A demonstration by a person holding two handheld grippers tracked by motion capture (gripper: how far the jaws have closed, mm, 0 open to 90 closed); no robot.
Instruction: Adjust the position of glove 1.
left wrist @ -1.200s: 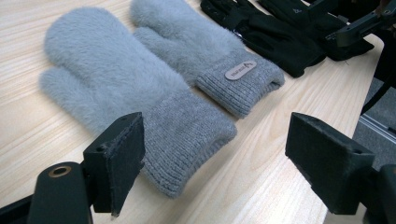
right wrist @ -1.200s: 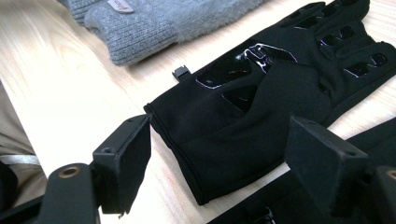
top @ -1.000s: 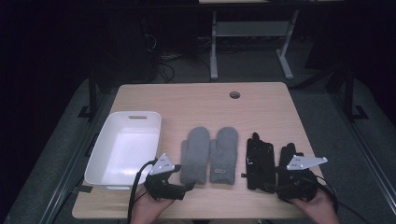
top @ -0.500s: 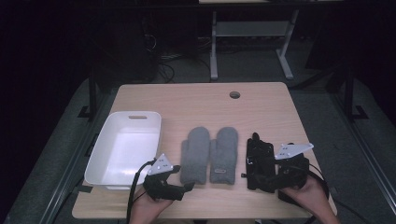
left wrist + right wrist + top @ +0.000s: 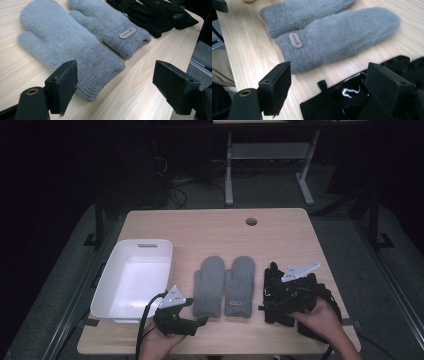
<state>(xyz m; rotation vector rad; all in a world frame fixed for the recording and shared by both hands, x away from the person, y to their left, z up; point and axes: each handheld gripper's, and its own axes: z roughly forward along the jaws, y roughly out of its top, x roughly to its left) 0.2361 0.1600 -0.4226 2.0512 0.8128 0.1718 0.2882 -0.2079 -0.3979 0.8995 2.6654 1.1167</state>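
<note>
My right gripper (image 5: 272, 296) released, jaws wide over the black gloves (image 5: 280, 292) on the worktop (image 5: 210, 227), my left gripper (image 5: 197, 319) also released (near the front edge), just beside the cuff of the grey mittens (image 5: 225, 284), white tub (image 5: 134, 279) at left.

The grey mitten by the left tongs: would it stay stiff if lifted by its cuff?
Probably not. The mitten looks like soft fuzzy knit lying flat, so it would likely droop. It seems light, and its ribbed cuff should grip rather than slip.
</note>
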